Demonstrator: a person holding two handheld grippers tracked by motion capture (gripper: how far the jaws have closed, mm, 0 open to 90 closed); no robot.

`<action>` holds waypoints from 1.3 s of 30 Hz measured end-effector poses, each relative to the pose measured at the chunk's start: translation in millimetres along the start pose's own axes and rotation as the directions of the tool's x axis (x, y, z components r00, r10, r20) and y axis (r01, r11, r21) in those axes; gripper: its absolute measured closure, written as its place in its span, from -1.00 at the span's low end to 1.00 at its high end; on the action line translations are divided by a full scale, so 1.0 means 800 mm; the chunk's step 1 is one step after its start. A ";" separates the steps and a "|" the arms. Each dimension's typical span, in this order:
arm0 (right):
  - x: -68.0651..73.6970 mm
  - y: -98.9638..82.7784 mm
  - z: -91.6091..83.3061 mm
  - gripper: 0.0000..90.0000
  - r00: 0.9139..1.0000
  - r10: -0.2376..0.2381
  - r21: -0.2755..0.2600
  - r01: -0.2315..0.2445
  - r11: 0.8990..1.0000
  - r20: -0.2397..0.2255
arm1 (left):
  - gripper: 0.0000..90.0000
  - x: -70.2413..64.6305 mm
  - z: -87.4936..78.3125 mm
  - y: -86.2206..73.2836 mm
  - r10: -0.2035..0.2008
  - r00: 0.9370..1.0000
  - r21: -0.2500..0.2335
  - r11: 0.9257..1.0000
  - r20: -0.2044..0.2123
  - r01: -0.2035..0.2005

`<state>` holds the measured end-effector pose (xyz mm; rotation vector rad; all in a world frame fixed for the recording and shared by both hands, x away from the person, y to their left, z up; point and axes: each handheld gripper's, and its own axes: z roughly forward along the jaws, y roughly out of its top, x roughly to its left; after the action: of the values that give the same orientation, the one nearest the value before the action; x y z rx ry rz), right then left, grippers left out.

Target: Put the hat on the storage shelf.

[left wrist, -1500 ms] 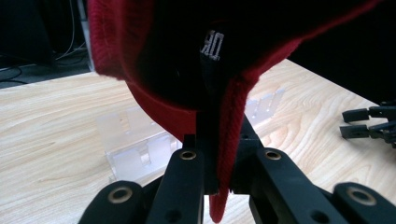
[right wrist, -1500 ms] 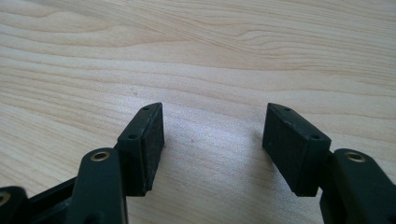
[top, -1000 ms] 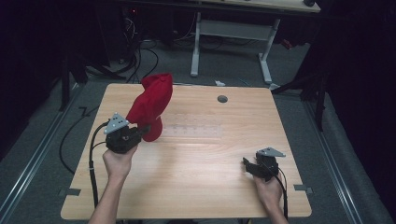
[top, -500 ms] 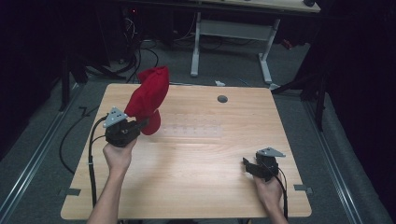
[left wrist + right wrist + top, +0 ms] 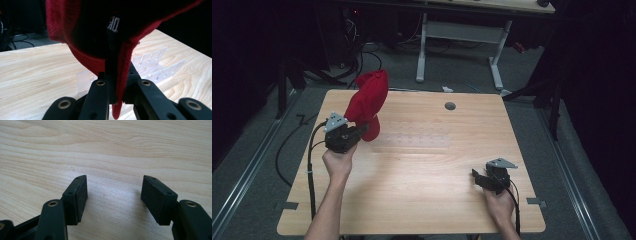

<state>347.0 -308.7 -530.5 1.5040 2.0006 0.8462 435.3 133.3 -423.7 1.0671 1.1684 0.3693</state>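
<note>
High view: red knit hat (image 5: pixel 369 100) upright above left gripper (image 5: pixel 354 131), its hem clamped between the jaws

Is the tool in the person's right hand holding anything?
No, the right gripper has its jaws standing apart, with nothing but bare wooden table between them.

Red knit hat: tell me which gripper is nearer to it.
Left. The left gripper is shut on the red knit hat's edge, holding it up over the table's left half. The right gripper rests open near the table's front right corner, well apart from the hat.
</note>
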 end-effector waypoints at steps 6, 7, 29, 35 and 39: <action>0.001 0.000 0.000 -0.15 1.000 -0.001 0.000 0.001 1.000 -0.003 | 0.89 0.000 0.008 -0.004 0.026 1.000 0.012 1.000 0.002 -0.026; 0.001 0.000 0.000 -0.15 1.000 -0.002 0.000 0.002 1.000 -0.004 | 0.89 -0.001 0.009 -0.004 0.035 0.999 0.015 0.999 0.002 -0.035; 0.001 0.000 0.000 -0.16 1.000 -0.006 0.000 0.006 1.000 -0.007 | 0.89 0.006 0.022 -0.022 0.078 0.997 0.041 0.996 -0.020 -0.077; 0.001 0.000 0.000 -0.16 1.000 -0.005 0.000 0.005 1.000 -0.008 | 0.89 0.009 0.023 -0.029 0.079 0.997 0.047 0.996 -0.024 -0.078; 0.001 0.000 0.000 -0.16 1.000 -0.003 0.001 0.003 1.000 -0.008 | 0.89 0.012 0.024 -0.033 0.066 0.997 0.057 0.996 -0.033 -0.064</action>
<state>346.4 -308.0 -530.5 1.4997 2.0087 0.8517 449.1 118.3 -451.0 1.1534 1.1824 0.4097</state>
